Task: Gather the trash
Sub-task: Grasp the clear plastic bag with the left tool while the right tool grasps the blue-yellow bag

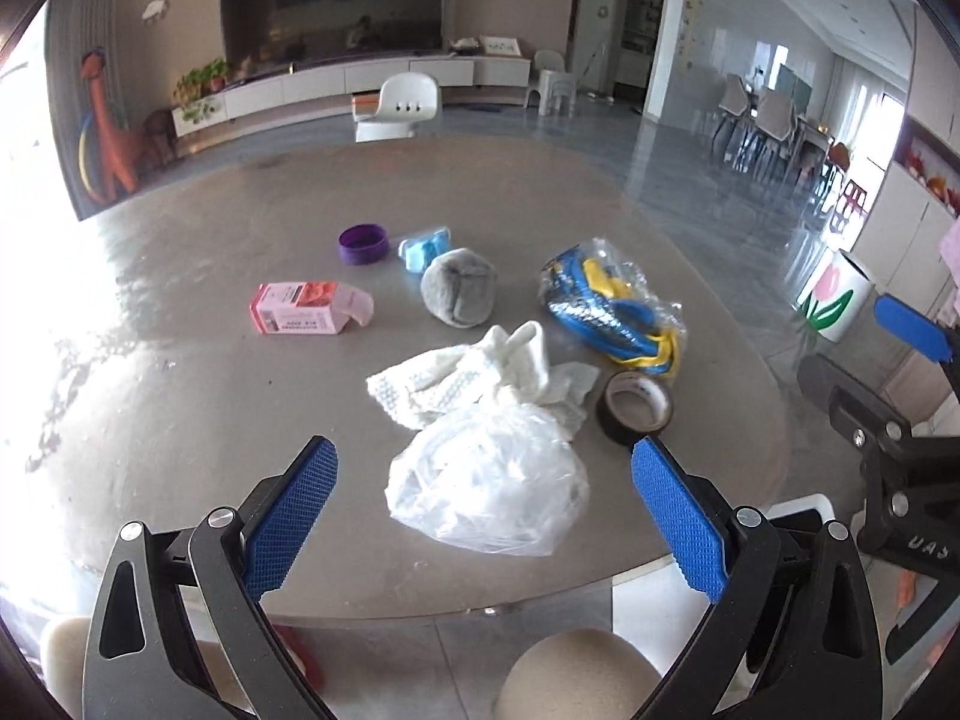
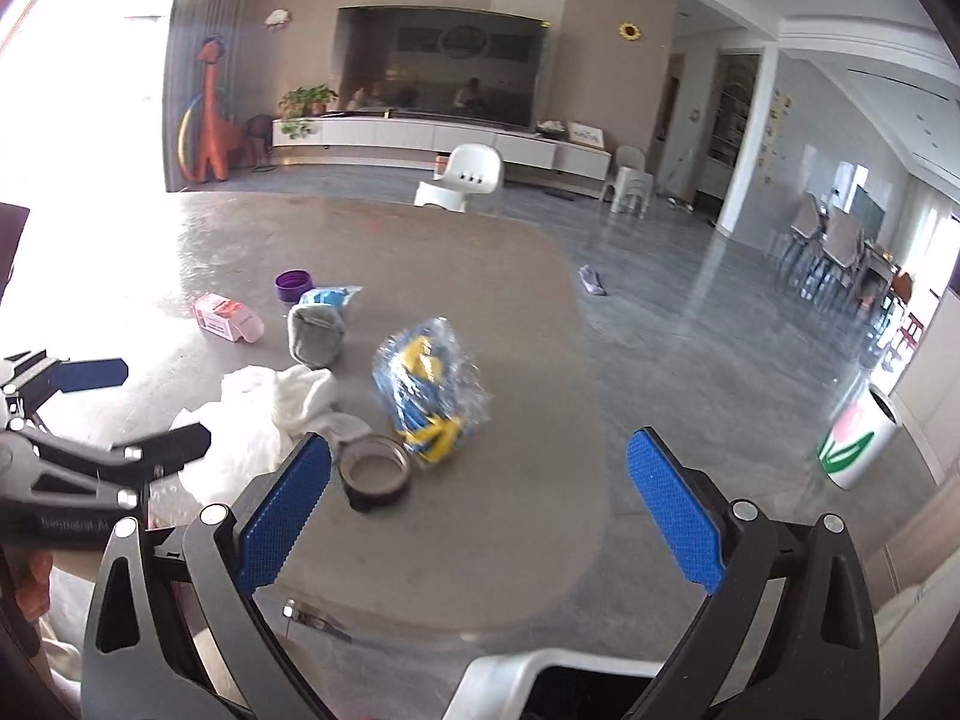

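Trash lies on a grey table [image 1: 180, 396]. A crumpled clear plastic bag [image 1: 489, 480] lies just ahead of my open, empty left gripper [image 1: 483, 516]. Behind it are white cloth [image 1: 474, 375], a black tape roll [image 1: 636, 405], a blue-yellow item in clear wrap [image 1: 606, 303], a grey ball [image 1: 459, 288], a pink box [image 1: 303, 309], a purple lid [image 1: 363, 244] and a blue wrapper [image 1: 423, 249]. My right gripper [image 2: 477, 510] is open and empty near the table's front edge, with the tape roll [image 2: 375, 471] beside its left finger and the wrapped item [image 2: 429, 384] ahead.
A white bin with a tulip picture [image 2: 858, 444] stands on the floor to the right of the table. A white chair [image 2: 465, 177] stands behind the table. A small grey item [image 2: 592, 280] lies on the floor. Dining chairs [image 2: 834, 252] stand at far right.
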`<state>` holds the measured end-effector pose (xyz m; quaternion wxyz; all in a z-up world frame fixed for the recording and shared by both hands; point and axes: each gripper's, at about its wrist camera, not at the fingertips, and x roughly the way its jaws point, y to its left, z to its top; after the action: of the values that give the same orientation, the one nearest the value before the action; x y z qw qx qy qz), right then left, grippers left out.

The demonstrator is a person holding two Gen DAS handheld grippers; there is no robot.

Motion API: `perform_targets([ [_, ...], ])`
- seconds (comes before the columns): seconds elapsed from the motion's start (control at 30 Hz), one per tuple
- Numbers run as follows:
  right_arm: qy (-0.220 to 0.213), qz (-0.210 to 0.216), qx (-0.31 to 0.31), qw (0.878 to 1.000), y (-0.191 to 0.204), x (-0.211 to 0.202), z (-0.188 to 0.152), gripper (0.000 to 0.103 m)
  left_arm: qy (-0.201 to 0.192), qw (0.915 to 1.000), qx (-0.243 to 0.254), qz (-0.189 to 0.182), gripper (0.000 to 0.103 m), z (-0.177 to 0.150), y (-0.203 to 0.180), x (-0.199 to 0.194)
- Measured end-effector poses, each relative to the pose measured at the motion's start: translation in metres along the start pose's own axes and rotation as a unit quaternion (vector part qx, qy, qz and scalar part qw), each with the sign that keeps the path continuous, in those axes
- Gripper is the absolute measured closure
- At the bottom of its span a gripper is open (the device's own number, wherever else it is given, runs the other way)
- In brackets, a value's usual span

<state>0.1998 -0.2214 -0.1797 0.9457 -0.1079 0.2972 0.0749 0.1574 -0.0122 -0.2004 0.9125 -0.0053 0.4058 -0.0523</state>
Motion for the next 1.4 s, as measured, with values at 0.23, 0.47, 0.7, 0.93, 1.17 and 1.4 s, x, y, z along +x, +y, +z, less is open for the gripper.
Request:
perform_targets([
  [0.23,0.004,-0.003,-0.007,1.0,0.004,0.025,0.012,0.004,0.026,0.9996,-0.014,-0.004,0.006,-0.006,0.004,0.029],
  [0.47,0.009,0.005,-0.004,1.0,0.003,0.043,0.009,0.004,0.056,0.9982,-0.015,-0.016,0.008,-0.02,0.002,0.064],
  [0.7,0.023,0.02,0.001,1.0,-0.003,0.055,0.005,0.004,0.048,0.9986,-0.003,-0.023,0.075,-0.019,-0.003,0.057],
  [0.93,0.024,0.029,0.014,0.999,-0.005,0.079,0.014,0.004,-0.006,0.9999,0.007,0.007,0.075,0.004,0.002,0.028],
  [1.17,0.039,0.044,0.005,0.998,0.006,0.107,0.02,0.004,-0.019,0.9997,0.009,0.015,0.075,0.023,0.005,0.038],
  [1.4,0.084,0.054,-0.009,0.995,0.014,0.139,0.018,0.004,-0.028,0.9994,0.016,0.014,0.075,0.035,0.001,0.041],
])
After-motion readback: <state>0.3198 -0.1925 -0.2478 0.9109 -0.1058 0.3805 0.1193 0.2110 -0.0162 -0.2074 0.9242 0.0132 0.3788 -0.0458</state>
